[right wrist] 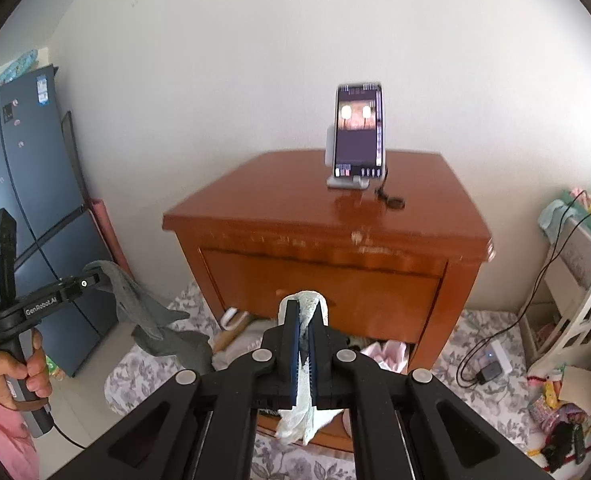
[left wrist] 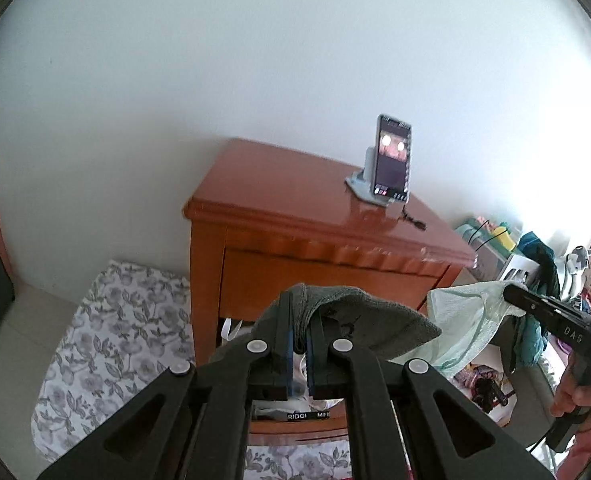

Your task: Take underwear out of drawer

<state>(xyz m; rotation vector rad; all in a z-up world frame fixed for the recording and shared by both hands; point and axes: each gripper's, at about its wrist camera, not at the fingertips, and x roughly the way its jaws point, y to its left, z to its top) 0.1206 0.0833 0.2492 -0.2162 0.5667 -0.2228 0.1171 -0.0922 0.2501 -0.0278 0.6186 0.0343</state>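
Left gripper (left wrist: 300, 334) pinches grey underwear (left wrist: 359, 316); right gripper (right wrist: 304, 330) clamps a pale pair (right wrist: 309, 412). Both look light, soft and floppy; best held at a bunched edge

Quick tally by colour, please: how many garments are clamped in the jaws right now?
Grey cloth underwear, in the left gripper: 1
Pale mint-white crinkled underwear, in the right gripper: 1
Total: 2

Bedroom: wooden nightstand (right wrist: 327, 216), clothes.
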